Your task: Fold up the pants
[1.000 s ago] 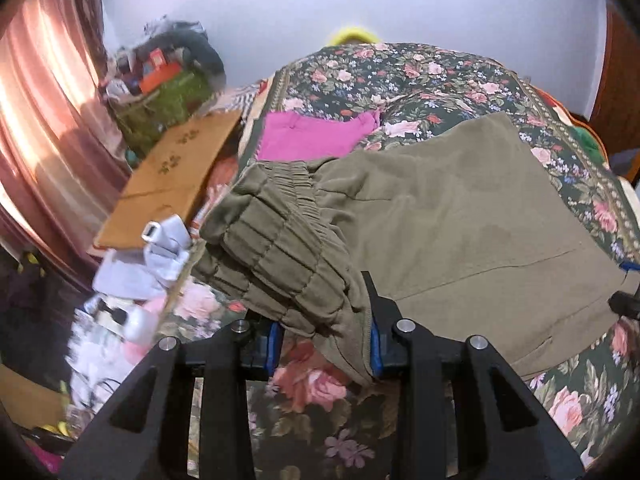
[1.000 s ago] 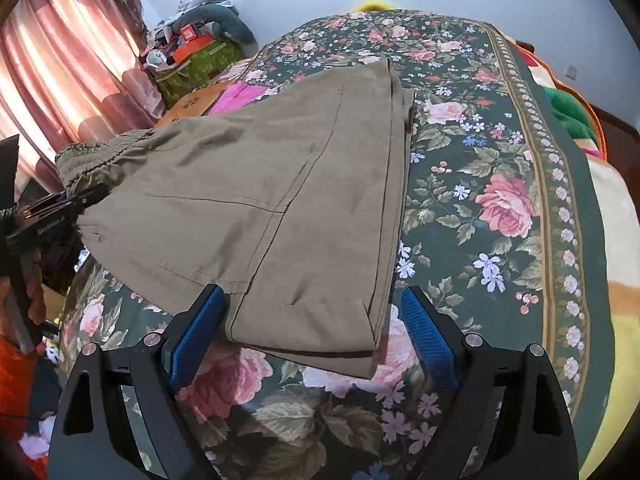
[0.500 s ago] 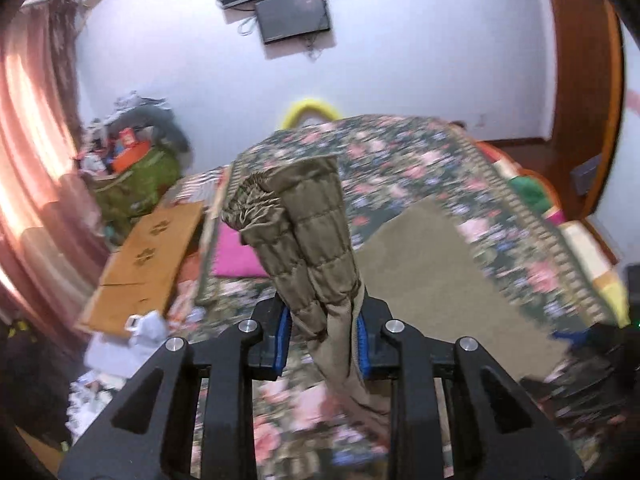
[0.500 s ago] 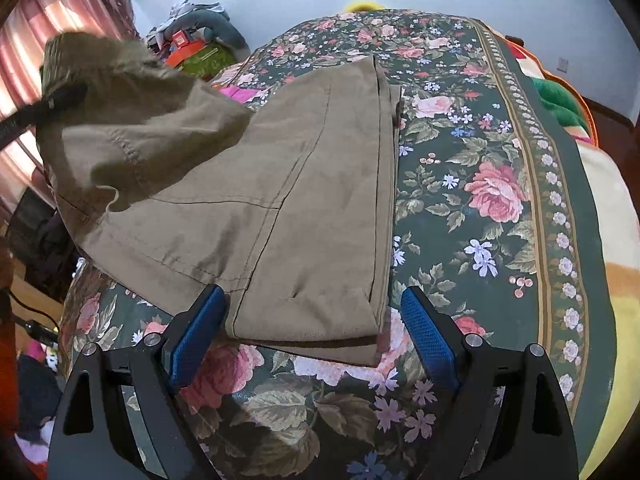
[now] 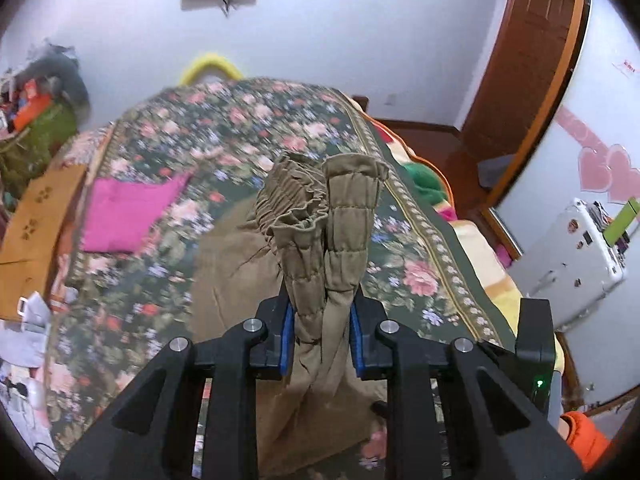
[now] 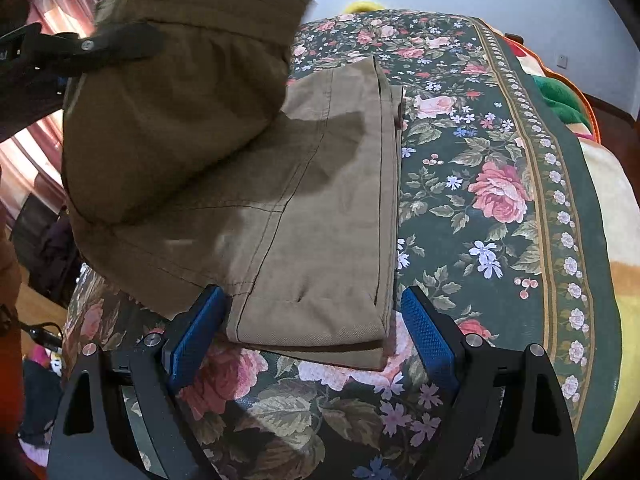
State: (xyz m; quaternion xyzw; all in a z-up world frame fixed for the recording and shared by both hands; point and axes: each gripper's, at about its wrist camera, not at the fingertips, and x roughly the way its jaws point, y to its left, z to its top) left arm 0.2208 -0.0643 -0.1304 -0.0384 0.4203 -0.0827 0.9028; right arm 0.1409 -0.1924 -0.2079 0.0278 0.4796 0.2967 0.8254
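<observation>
Left claw: the left claw [image 5: 322, 332] was clenched on the gathered waistband [image 5: 320, 216] of the pants [image 6: 320, 216], its jaws having just closed further with the cloth bunched between the blue pads.
Right claw: the right claw [image 6: 312, 328] stood released, jaws wide, straddling the hem end of the pants without pressing it; cloth lay between the pads but untouched.
Pants: olive, lying on the flowered bed [image 6: 500, 200]; the leg end lay flat toward 6 o'clock in the right wrist view, while the waist end was lifted clear of the bed at 10 o'clock, hanging in a sagging fold over the flat part.
Step in hand: judged to be carrying the waist end over onto the legs to halve the length.
How to do it well: carry the waistband low and straight toward the hem so the fold line lands square across the legs; keep the cloth taut enough that the sag does not crease underneath.
Right claw's part: it would help to pin the hem, or at least stay put, so the lower layer does not drag.
Release: set the waistband edge level with the hem before letting go.
Risk: the bunched grip may leave the waistband crumpled; it will likely need smoothing.
Nearby: a pink cloth [image 5: 128, 212] lay at 9 o'clock in the left wrist view, apart from the pants.
</observation>
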